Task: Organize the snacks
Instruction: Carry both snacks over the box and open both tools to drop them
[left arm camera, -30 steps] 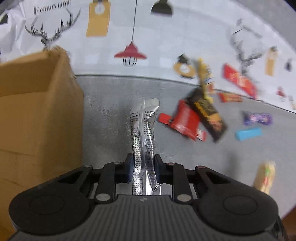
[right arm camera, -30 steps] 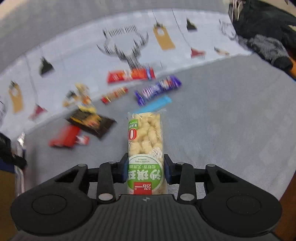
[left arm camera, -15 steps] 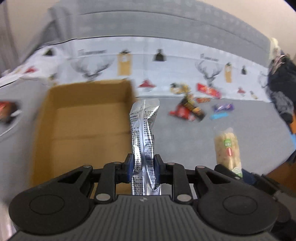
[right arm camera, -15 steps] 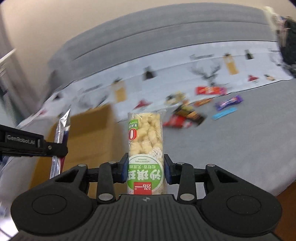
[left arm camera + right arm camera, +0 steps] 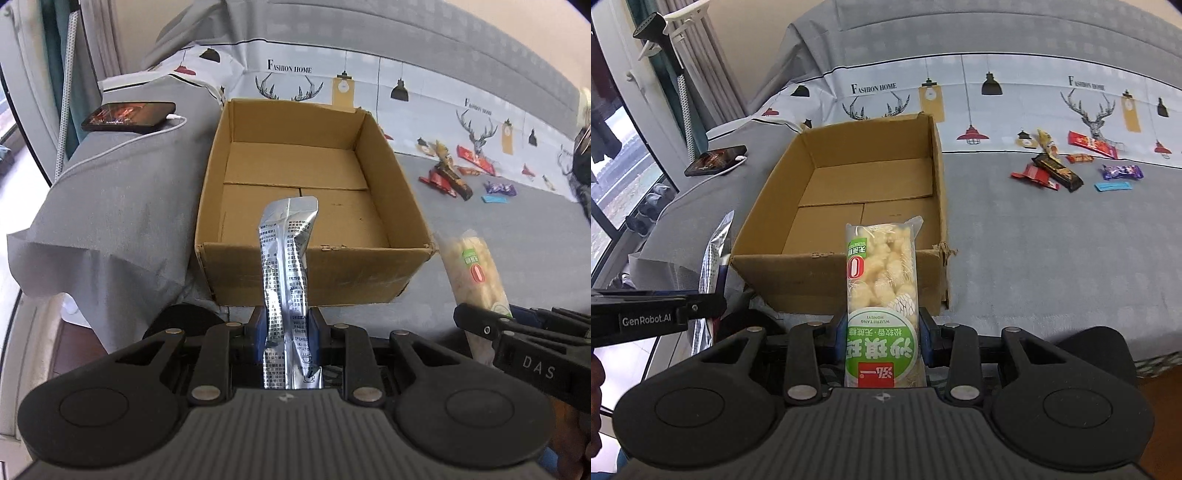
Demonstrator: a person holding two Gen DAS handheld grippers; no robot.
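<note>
My left gripper (image 5: 286,328) is shut on a silver foil sachet (image 5: 288,266) that stands upright in front of the open cardboard box (image 5: 221,147). My right gripper (image 5: 882,328) is shut on a green-labelled puffed rice snack pack (image 5: 881,273), held before the box's near wall (image 5: 798,280). The box is empty inside. The snack pack also shows at the right of the left wrist view (image 5: 476,269), and the sachet at the left of the right wrist view (image 5: 714,258). Both grippers hang just short of the box's near edge.
Several loose snacks lie on the grey bed to the right: a red pack (image 5: 1036,175), a dark bar (image 5: 1058,171), a purple candy (image 5: 1121,171), a blue strip (image 5: 1113,186). A phone with a white cable (image 5: 129,116) lies left of the box. The bed edge is near.
Both grippers have swung left and pulled back from the snack pile, each still holding its item. The box now sits straight ahead of both.
</note>
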